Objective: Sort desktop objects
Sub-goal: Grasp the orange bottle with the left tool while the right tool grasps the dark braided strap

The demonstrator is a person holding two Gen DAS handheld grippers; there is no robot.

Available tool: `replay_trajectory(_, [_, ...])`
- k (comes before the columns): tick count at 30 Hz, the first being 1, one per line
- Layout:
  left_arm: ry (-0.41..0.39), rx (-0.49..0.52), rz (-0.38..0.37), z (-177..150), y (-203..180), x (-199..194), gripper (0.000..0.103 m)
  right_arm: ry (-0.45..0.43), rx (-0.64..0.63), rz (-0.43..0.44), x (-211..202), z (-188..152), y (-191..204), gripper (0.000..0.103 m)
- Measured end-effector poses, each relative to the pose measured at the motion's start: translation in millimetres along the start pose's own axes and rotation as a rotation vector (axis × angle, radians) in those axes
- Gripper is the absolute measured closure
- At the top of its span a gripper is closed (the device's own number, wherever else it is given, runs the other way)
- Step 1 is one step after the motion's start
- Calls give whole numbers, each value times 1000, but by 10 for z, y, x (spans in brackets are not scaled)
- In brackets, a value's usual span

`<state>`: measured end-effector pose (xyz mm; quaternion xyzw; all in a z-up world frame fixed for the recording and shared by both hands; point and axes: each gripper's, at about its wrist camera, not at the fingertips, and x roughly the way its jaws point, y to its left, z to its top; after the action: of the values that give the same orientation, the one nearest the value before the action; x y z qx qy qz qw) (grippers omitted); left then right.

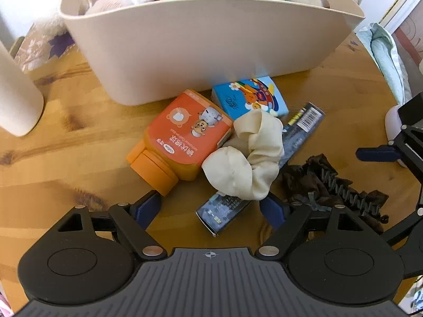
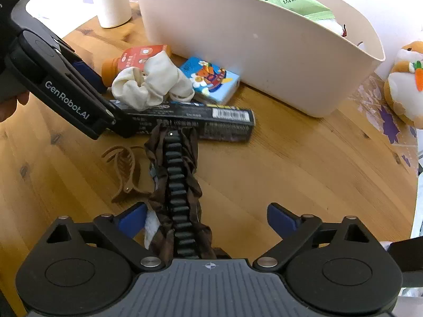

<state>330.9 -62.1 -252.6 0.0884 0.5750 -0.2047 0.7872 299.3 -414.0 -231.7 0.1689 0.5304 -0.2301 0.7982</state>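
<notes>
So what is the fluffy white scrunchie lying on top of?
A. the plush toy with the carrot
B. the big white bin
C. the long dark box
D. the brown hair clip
C: the white scrunchie drapes across the long dark box, whose two ends stick out from under it, next to the orange bottle and the blue packet.
</notes>
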Motion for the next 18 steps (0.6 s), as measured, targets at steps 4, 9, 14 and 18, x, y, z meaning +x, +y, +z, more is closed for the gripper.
replay_trajectory(4, [-18,61,45,-1,-100,15,29,-5,20,8,56,18,-25,25])
replay_trajectory(9, [-40,168,50,-45,-204,-14,54,-18,32,40,15,-2,-20,44])
replay_trajectory(14, [-39,203,90,-47,-227,-8,39,-11,37,36,-11,-18,-14,45])
replay_trajectory(18, [-62,201,83,-62,-252,-68,37,-9,28,40,-35,-52,7,55])
